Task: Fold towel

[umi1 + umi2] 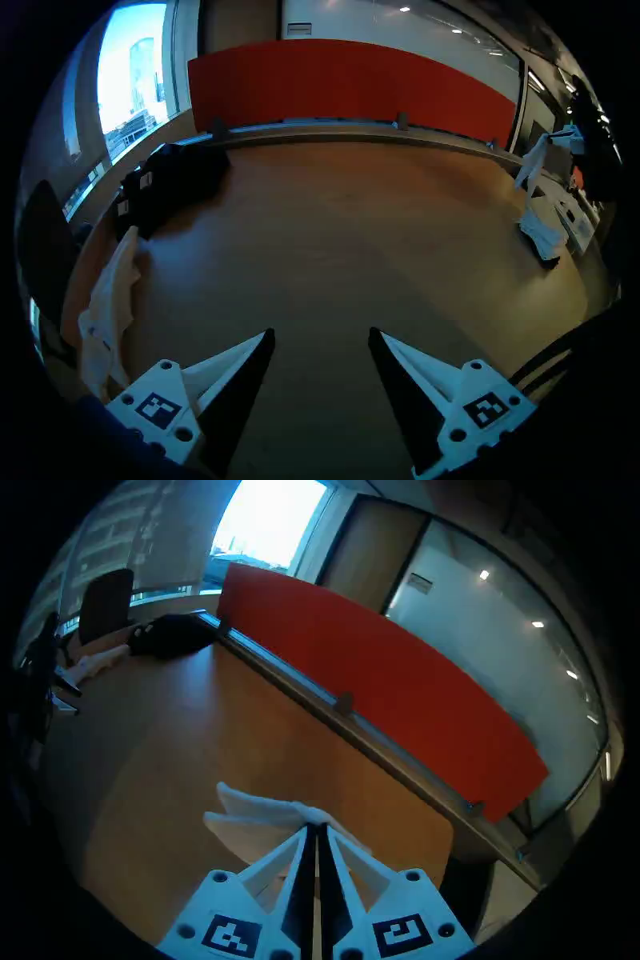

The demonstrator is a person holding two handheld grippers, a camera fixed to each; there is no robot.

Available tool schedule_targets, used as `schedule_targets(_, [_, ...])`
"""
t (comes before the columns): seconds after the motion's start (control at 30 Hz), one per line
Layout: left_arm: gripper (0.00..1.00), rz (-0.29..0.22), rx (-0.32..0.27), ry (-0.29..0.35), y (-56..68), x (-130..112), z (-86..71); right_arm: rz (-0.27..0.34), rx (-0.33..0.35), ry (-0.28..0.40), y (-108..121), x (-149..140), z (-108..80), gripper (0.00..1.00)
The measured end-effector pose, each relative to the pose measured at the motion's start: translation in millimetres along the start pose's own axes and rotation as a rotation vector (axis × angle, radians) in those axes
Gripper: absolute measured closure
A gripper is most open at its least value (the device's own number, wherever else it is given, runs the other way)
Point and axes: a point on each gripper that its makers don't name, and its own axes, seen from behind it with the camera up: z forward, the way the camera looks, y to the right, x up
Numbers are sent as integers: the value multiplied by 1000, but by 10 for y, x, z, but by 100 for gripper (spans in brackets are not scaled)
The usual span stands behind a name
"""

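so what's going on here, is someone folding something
A person is working with two handheld grippers at a brown wooden desk. The right gripper is closed, seemingly pinching an edge of a crumpled white cloth towel lying on the desk. The left gripper hovers open over bare desk, holding nothing. No neat fold is visible yet.

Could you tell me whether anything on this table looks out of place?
A crumpled white cloth towel lies bunched at the brown wooden table's left edge in the left gripper view, apparently overhanging it, near a black bag. Nothing looks spilled or damaged.
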Motion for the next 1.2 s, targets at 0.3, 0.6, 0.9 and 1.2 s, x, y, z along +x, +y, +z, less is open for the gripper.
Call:
schedule_targets(0.3, [13, 7, -4, -5, 64, 12, 29, 23, -18, -5, 147, -103, -73, 95])
schedule_targets(0.6, [14, 15, -10, -11, 99, -3, 35, 46, -34, -19, 190, -285, -184, 95])
schedule_targets(0.9, [14, 26, -23, -10, 152, 13, 38, 87, -60, -63, 221, -695, -464, 95])
schedule_targets(1.2, [14, 36, -34, -13, 189, 11, 42, 156, -102, -129, 215, -1255, -732, 95])
